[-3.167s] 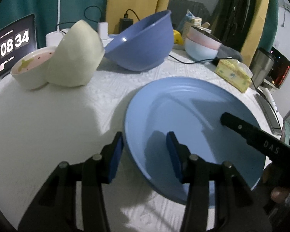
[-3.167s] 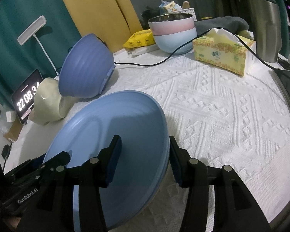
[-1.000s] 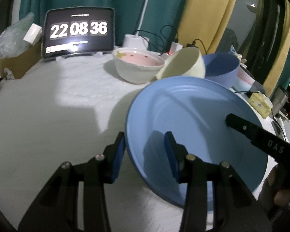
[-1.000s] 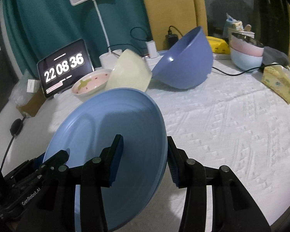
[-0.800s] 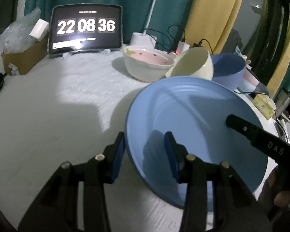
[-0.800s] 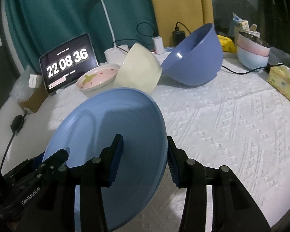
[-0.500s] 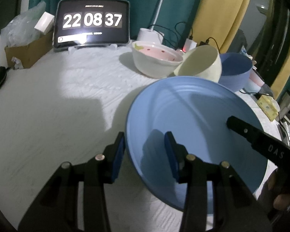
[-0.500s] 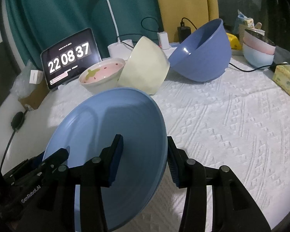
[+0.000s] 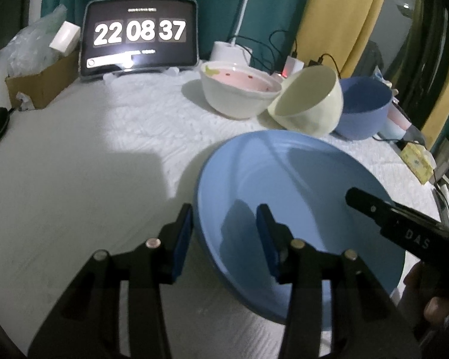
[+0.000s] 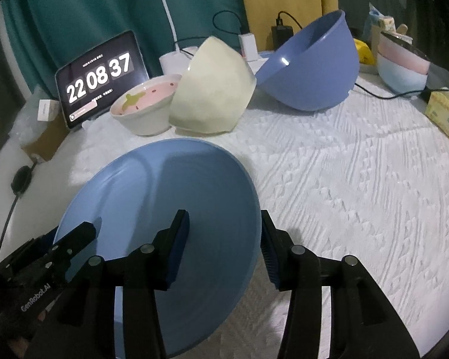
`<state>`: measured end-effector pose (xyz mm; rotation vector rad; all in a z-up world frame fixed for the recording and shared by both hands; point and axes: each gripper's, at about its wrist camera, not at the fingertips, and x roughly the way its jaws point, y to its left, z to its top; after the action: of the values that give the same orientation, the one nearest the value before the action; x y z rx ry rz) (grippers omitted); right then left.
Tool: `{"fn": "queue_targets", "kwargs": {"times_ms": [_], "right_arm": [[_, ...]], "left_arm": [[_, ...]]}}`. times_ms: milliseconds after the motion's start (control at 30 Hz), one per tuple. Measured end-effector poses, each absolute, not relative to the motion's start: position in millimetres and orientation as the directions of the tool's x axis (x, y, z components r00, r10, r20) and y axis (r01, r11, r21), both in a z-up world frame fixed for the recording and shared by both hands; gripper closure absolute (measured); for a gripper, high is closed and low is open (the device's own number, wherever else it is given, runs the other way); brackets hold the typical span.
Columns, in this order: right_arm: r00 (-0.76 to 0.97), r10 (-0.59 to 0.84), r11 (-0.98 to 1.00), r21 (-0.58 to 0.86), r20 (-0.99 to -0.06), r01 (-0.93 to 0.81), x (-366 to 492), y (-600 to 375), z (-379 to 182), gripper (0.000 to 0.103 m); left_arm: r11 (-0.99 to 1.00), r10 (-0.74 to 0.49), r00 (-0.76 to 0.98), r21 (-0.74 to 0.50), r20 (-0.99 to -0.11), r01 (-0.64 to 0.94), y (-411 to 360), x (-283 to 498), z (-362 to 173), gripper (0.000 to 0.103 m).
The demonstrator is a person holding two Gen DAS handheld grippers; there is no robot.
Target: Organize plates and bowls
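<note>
You have the blue plate (image 9: 299,197) carried between both tongs, tilted, above the white cloth of the desk (image 10: 359,179) near its front edge. Your left gripper (image 9: 224,236) straddles the plate's near rim, one pad outside and one inside; the pads stand fairly wide apart, so I cannot tell whether they truly pinch the rim or only bracket it. Your right gripper (image 10: 224,239) takes the opposite rim the same way, half open around the edge, and again the contact itself is not clear. A hold on two opposite rims looks meant to keep a wide, shallow plate from swinging.

Toward the back edge, the strawberry bowl (image 10: 143,110) sits upright, the cream bowl (image 10: 212,92) leans on its side touching it, and the big blue bowl (image 10: 311,71) is tipped beside that; two more bowls (image 10: 401,65) are nested at the back right. Probably the plate wants a bare patch of cloth, well clear of that row.

Readable: the tablet (image 9: 140,36) shows 22 08 37; the right tong carries "DAS", the left "GenRobot.AI"
</note>
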<state>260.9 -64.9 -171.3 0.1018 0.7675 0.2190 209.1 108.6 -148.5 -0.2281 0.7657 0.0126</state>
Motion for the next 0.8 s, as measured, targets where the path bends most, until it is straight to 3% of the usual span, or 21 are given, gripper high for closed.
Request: {"fn": "queue_targets", "kwargs": {"times_ms": [333, 800], "right_arm": [[0.723, 0.225, 0.974, 0.165, -0.654, -0.154, 258.0, -78.4, -158.8, 0.054], [0.763, 0.210, 0.976, 0.175, -0.611, -0.128, 258.3, -112.7, -130.4, 0.054]], "left_arm": [[0.982, -0.030, 0.776, -0.165, -0.630, -0.096, 102.8, 200.0, -124.5, 0.057], [0.989, -0.068, 0.808, -0.145, -0.585, -0.022, 64.9, 205.6, -89.8, 0.057]]}}
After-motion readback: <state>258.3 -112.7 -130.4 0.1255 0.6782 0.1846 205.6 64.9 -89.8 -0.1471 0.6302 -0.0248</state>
